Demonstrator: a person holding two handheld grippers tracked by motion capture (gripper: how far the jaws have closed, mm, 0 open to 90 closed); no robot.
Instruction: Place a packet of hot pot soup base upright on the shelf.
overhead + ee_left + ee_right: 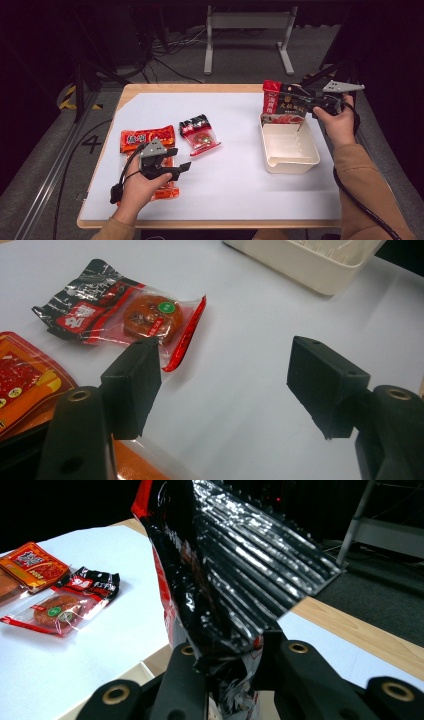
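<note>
A person's right tool (306,102) is clamping a glossy black-and-red foil snack bag (281,102) by its crinkled end, dangling it upright over the far rim of a cream rectangular plastic bin (290,162) at the desk's (240,190) three o'clock. The left tool (176,162), jaws spread wide and empty, is hovering at eight o'clock above an orange flat packet (147,136). Judging by the hang, lowering the bag straight down before letting go should be keeping it from catching the rim.
</note>
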